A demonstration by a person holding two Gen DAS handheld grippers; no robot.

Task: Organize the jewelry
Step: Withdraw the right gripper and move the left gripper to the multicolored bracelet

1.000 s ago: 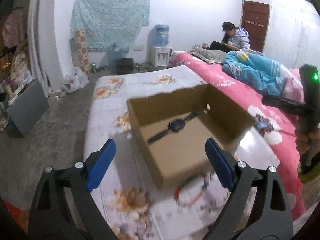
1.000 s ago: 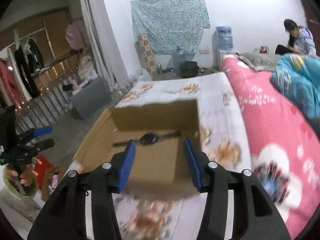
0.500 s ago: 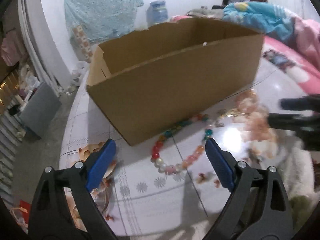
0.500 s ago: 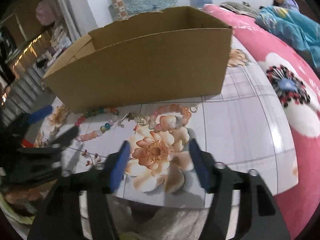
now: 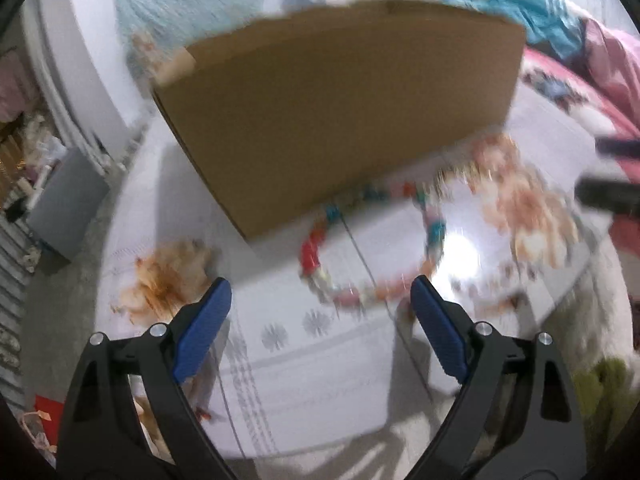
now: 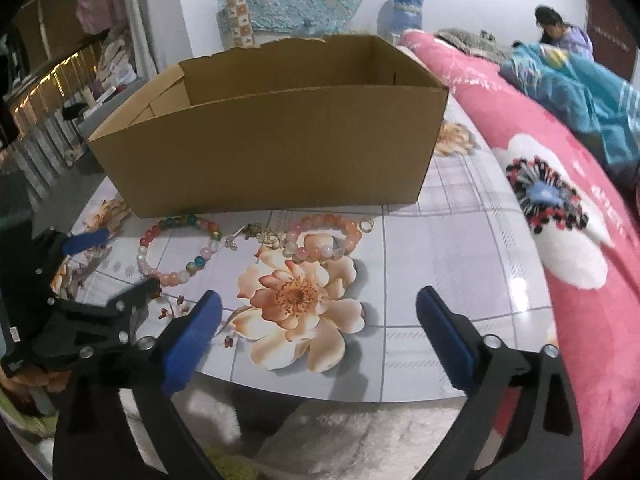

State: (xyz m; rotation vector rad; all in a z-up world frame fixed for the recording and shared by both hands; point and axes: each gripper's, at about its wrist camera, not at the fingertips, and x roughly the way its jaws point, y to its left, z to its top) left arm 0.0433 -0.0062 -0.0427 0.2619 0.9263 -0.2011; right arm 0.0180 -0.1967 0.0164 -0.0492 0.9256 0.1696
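An open cardboard box (image 6: 272,148) stands on the flower-print table (image 6: 440,260). In front of it lie a multicolour bead bracelet (image 6: 200,261), a small gold chain piece (image 6: 260,236), a pink bead bracelet (image 6: 332,220) and a gold ring (image 6: 366,225). My right gripper (image 6: 320,298) hangs low over the big printed flower just short of the pink bracelet, its jaws opening with nothing between them. My left gripper (image 6: 132,260) comes in from the left beside the multicolour bracelet. In the blurred left wrist view that bracelet (image 5: 316,248) lies just ahead of the open, empty left gripper (image 5: 320,284), below the box (image 5: 340,112).
A bed with a pink flowered blanket (image 6: 580,240) runs along the table's right side, and a person (image 6: 560,32) sits at its far end. White fluffy fabric (image 6: 360,432) lies below the table's near edge. Grey furniture (image 5: 68,208) stands on the floor to the left.
Both grippers have dropped from above the box to low over the table in front of it, so the box's inside is hidden. The right jaws have spread much wider.
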